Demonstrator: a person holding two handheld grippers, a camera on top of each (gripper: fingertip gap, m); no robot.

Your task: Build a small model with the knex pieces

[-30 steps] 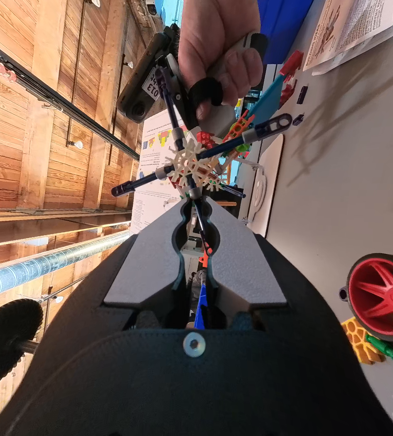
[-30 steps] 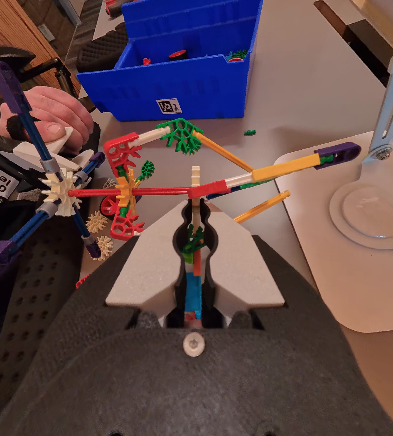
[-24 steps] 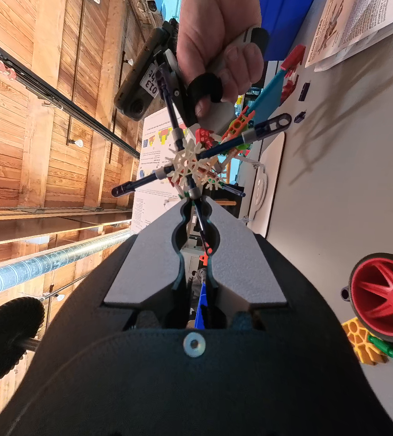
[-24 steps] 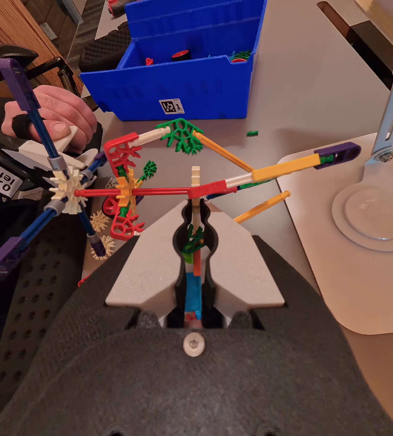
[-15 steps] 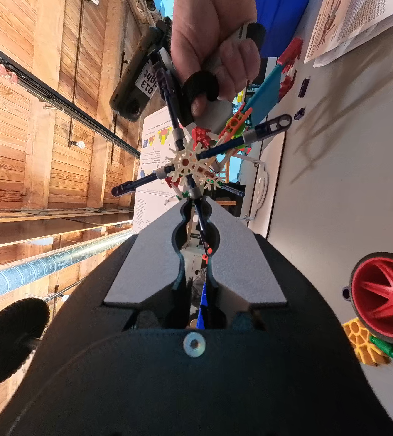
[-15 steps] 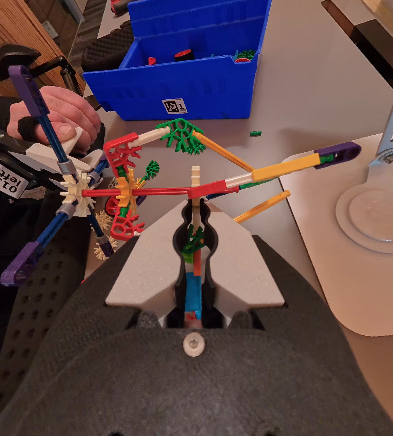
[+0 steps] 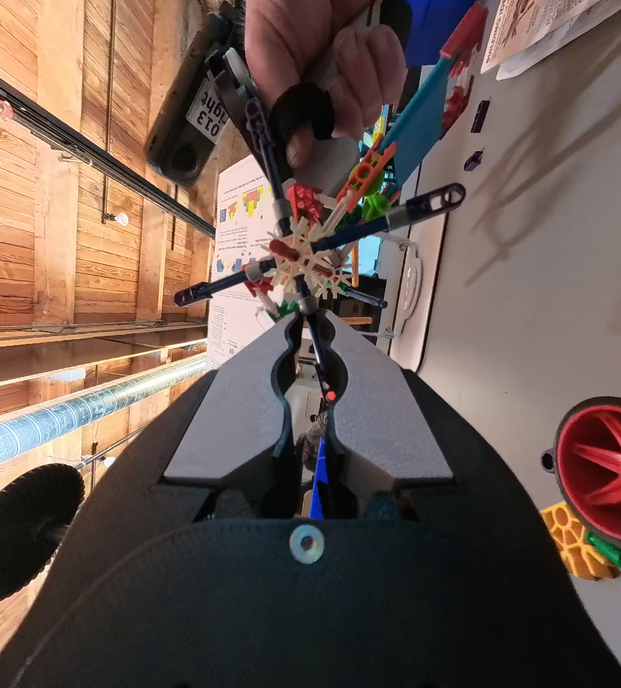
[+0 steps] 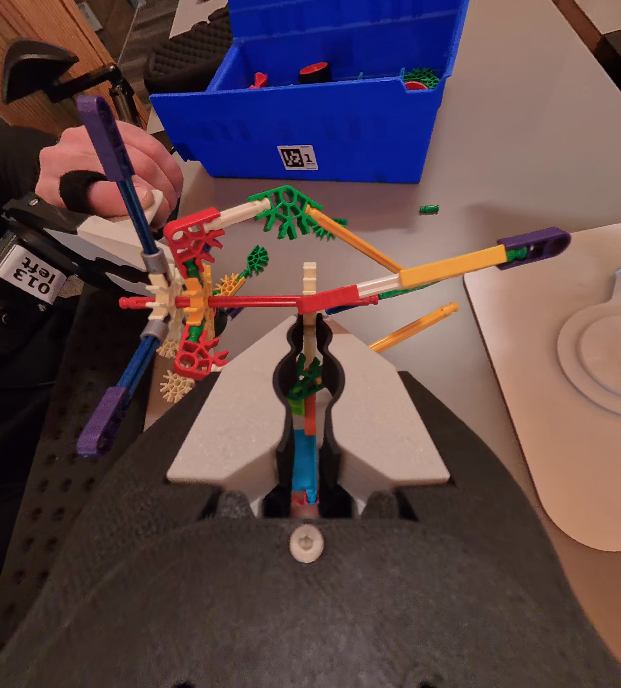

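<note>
The left tongs [image 7: 311,335] are closed on a dark blue plastic rod [image 7: 314,344], one of four spokes of a cream snowflake-shaped hub with purple end caps [image 7: 298,257]. Gripped by a spoke, the hub faces outward, so its centre hole is free; the held spoke runs straight ahead along the fingers, the other three fanning out across it.

The right tongs [image 8: 309,327] are clamped on a cream plastic rod [image 8: 309,286] standing up through the multicoloured rod-and-connector model [image 8: 301,294]. Held there, the model's long red axle rod [image 8: 249,299] lies crosswise, pointing toward the left tongs. The axle tip appears to pass through the hub's centre, a short red end showing beyond it. A yellow rod with a purple cap [image 8: 488,260] reaches the opposite way, over a pale flat board [image 8: 581,465].

Both assemblies are held in the air above the grey table [image 8: 525,130]. Behind them sits a blue plastic bin [image 8: 301,123] of loose pieces. In the left wrist view a red-spoked black wheel [image 7: 614,480] and a yellow honeycomb connector [image 7: 569,543] lie on the table, paper sheets [image 7: 547,33] farther off
</note>
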